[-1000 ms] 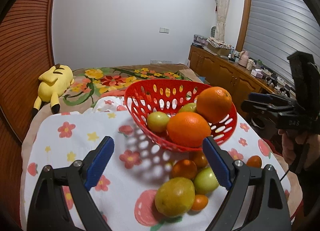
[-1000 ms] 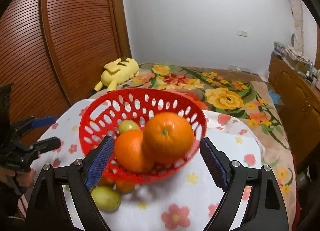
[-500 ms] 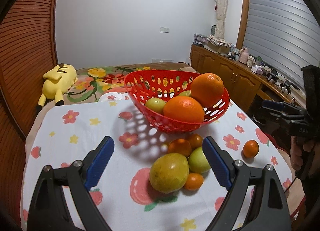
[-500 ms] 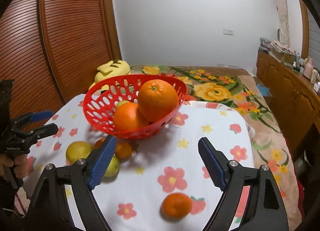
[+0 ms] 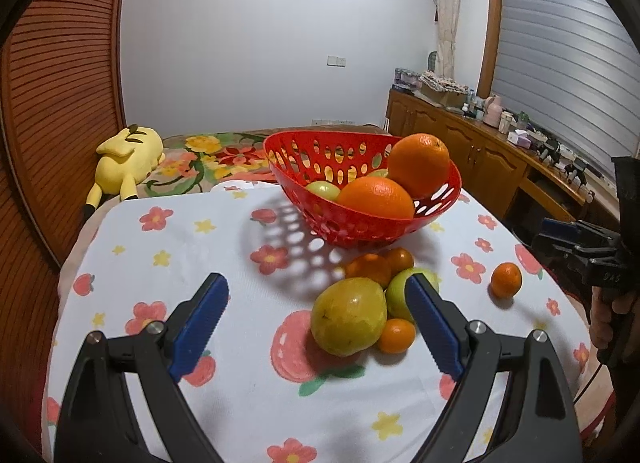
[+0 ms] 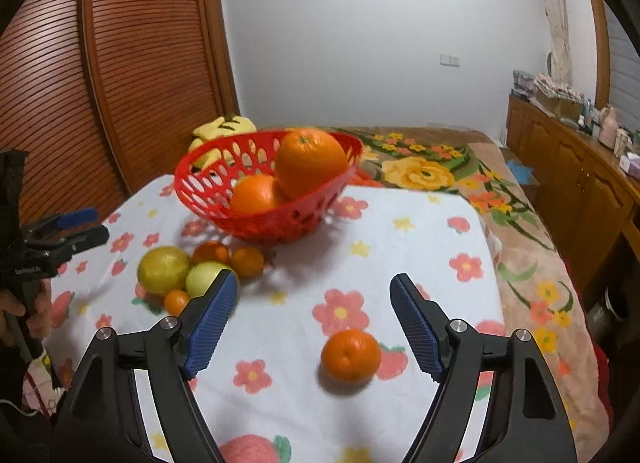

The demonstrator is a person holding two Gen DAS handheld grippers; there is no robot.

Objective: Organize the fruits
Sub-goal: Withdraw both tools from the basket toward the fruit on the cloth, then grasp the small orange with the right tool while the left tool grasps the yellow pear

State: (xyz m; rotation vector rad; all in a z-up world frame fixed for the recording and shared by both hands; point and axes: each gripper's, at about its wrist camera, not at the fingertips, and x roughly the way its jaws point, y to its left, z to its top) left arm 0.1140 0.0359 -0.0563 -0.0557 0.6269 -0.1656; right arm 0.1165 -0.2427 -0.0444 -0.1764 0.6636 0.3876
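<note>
A red perforated basket (image 5: 320,159) (image 6: 208,187) stands at the table's far side, holding two big oranges (image 5: 418,165) (image 6: 310,163) and small green fruit. In front of it lies a cluster: a large yellow-green fruit (image 5: 348,315) (image 6: 163,269), a green fruit (image 5: 396,291), and small oranges (image 5: 396,337). A lone small orange (image 6: 351,354) (image 5: 506,280) lies apart. My left gripper (image 5: 316,305) is open above the table, near the cluster. My right gripper (image 6: 314,303) is open, with the lone orange between and below its fingers.
The table has a white cloth with flower and fruit prints (image 5: 180,247). Behind it is a bed with a floral cover (image 6: 432,167) and a yellow plush toy (image 5: 128,159). A wooden cabinet (image 5: 460,139) stands at the right, a slatted wooden door (image 6: 120,63) at the left.
Both grippers have pulled back from the basket toward the near side of the table. The cluster and the lone orange now show closer to the fingers. Both stay open.
</note>
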